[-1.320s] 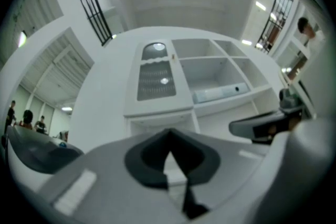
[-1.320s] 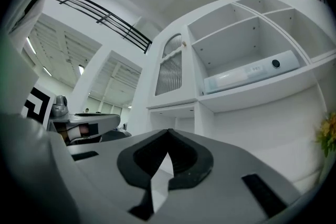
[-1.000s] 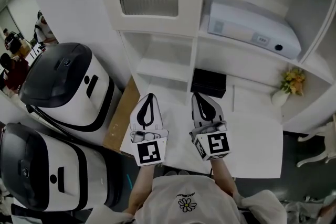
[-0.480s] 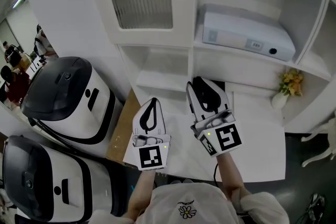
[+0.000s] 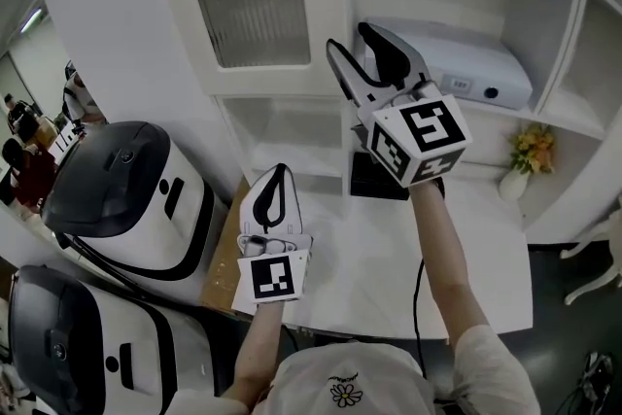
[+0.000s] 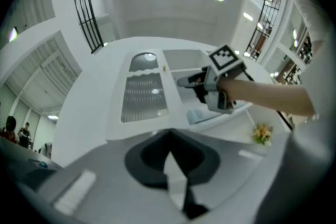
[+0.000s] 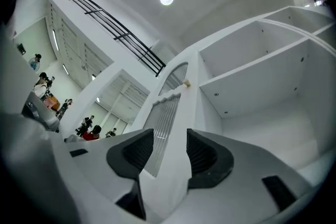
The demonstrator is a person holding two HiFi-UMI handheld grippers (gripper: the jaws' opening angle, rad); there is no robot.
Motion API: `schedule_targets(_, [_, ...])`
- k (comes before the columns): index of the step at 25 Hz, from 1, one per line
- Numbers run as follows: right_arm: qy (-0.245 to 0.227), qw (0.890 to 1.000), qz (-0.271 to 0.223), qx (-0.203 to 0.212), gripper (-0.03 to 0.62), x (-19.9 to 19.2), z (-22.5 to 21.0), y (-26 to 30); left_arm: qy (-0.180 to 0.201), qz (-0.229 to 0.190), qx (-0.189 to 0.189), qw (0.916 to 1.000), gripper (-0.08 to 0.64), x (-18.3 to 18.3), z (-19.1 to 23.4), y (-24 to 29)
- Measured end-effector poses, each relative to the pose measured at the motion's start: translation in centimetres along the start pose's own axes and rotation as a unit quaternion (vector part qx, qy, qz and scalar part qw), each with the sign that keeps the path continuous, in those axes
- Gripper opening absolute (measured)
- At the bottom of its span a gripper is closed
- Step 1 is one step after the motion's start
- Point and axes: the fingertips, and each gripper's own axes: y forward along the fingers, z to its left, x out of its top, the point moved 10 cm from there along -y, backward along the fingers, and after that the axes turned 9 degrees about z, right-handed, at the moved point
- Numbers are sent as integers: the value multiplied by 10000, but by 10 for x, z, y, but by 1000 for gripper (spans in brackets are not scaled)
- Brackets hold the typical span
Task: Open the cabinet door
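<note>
The white cabinet door [image 5: 248,0] with a ribbed glass pane looks closed at the upper left of the cabinet. A small knob [image 7: 187,83] sits high on its right stile. My right gripper [image 5: 348,36] is raised to the door's right edge and its jaws are opening. In the right gripper view the stile [image 7: 173,128] shows in the gap between the pads, which do not press on it. My left gripper [image 5: 276,172] hovers lower over the white table [image 5: 486,248], shut and holding nothing. The left gripper view also shows the door [image 6: 144,94] and the right gripper [image 6: 184,81].
A white printer-like device [image 5: 476,68] lies on the open shelf right of the door. Below it are a black box [image 5: 379,178] and a small vase of flowers [image 5: 525,155]. Two black-and-white machines [image 5: 126,199] [image 5: 58,335] stand at the left. People are far off at the left.
My right gripper rose from just above the table to the door's right edge and its jaws went from shut to open. The left gripper lifted slightly.
</note>
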Motion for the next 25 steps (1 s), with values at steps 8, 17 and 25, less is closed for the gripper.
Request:
schedule_targets(8, [195, 9979, 569, -221, 198, 3, -21, 47, 41, 71, 0, 10000, 7, -6, -2, -6])
schedule_targets(17, [152, 9938, 1045, -345, 199, -1, -25, 61, -2, 206, 139, 9997, 8, -14, 10, -16])
schedule_targets(25, [537, 9946, 881, -143, 186, -7, -24, 55, 40, 294, 139, 9995, 8, -18, 9, -19])
